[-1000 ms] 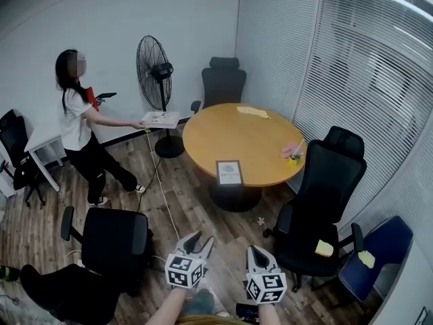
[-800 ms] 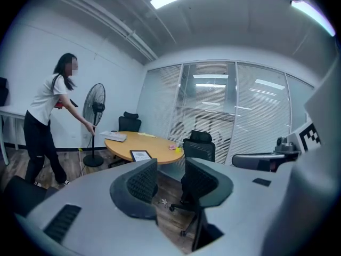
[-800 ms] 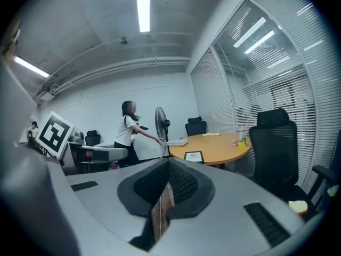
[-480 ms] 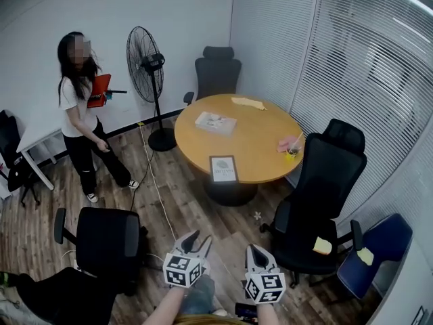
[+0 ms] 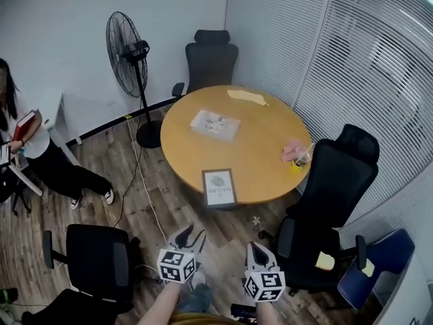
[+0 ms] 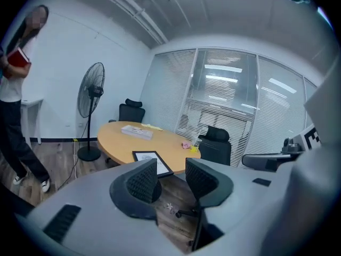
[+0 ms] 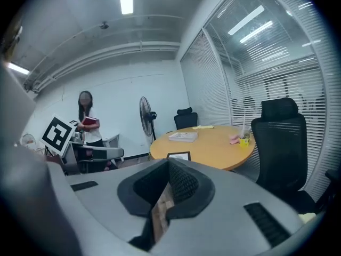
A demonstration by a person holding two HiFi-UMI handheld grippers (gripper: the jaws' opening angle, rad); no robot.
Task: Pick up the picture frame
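We carry two pale grey grippers with broad, rounded shells: left gripper [image 5: 191,236], right gripper [image 5: 259,249]. Each bears a white cube [image 5: 174,265] printed with black square markers. Pads [image 6: 141,181] dark and ribbed; dark slotted vents [image 7: 264,223] in the housings.

Print on the picture frame [image 5: 220,187] is unreadable.

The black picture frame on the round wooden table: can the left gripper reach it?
Probably not. The left gripper, jaws apart and empty, hangs short of the black picture frame at the round wooden table's near edge, with plank floor between. Nothing blocks the path; stepping closer should do.
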